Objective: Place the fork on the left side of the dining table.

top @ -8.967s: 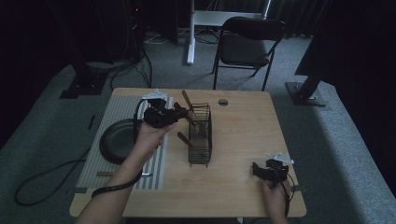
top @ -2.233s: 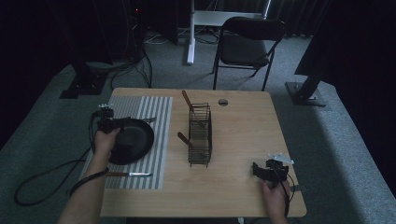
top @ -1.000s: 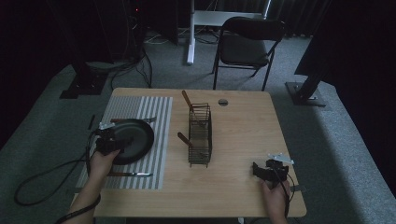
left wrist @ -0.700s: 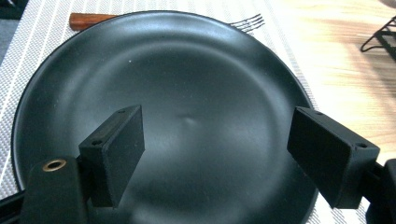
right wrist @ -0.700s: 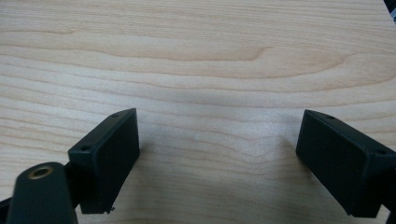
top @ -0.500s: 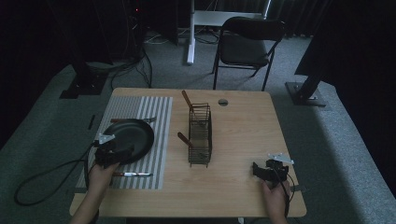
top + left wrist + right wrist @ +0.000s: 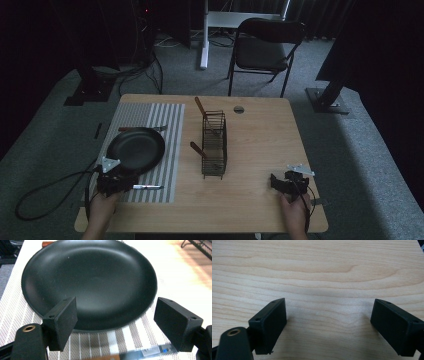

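Observation:
A black round pan [image 7: 136, 149] lies on the striped mat [image 7: 170, 120] at the table's left. My left gripper [image 7: 119, 176] sits at the mat's near edge, just short of the pan's near rim. In the left gripper view the pan [image 7: 90, 282] lies beyond the wide-apart jaws of the left gripper [image 7: 116, 317], which hold nothing. A knife [image 7: 147, 187] lies on the mat just right of that gripper, and its blade [image 7: 150, 351] shows below the jaws. My right gripper [image 7: 275, 181] rests open on bare wood [image 7: 322, 277] near the table's front right, with its jaws [image 7: 329, 322] empty.
A dark wire rack [image 7: 214, 145] stands mid-table with two wooden handles [image 7: 200, 106] poking out of it. Another utensil [image 7: 140, 128] lies on the mat behind the pan. A cable hole [image 7: 238, 109] sits near the far edge. A chair [image 7: 265, 45] stands beyond the table.
My left gripper left the rack, passed over the pan's left side and drew back to the mat's near edge. The knife now lies on the mat. The right gripper stayed put.

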A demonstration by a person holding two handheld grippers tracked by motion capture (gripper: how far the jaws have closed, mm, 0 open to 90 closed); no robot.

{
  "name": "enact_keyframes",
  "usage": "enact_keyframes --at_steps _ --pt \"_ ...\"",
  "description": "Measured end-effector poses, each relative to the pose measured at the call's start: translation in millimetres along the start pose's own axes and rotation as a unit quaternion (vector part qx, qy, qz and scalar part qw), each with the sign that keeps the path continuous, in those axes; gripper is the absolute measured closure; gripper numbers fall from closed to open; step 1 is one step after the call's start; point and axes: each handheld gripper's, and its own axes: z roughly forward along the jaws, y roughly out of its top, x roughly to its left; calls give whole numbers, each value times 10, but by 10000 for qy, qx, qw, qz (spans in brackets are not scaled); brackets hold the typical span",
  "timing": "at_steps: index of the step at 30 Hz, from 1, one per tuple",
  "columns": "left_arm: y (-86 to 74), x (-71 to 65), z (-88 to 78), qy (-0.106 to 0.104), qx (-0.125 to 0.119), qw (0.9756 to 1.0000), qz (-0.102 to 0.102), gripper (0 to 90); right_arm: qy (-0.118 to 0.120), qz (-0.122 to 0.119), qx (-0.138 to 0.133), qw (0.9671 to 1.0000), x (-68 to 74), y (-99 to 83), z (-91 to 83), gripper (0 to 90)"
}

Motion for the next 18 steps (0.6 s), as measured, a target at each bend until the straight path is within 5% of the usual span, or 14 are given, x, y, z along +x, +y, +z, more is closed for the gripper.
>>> enact_keyframes --at_steps 5,18 --pt "-142 -26 -74 -84 -38 10000 33 191 0 0 -1 10000 0 0 0 130" --pt "-468 -8 -222 233 14 9997 -74 191 0 1 0 10000 0 0 0 130"
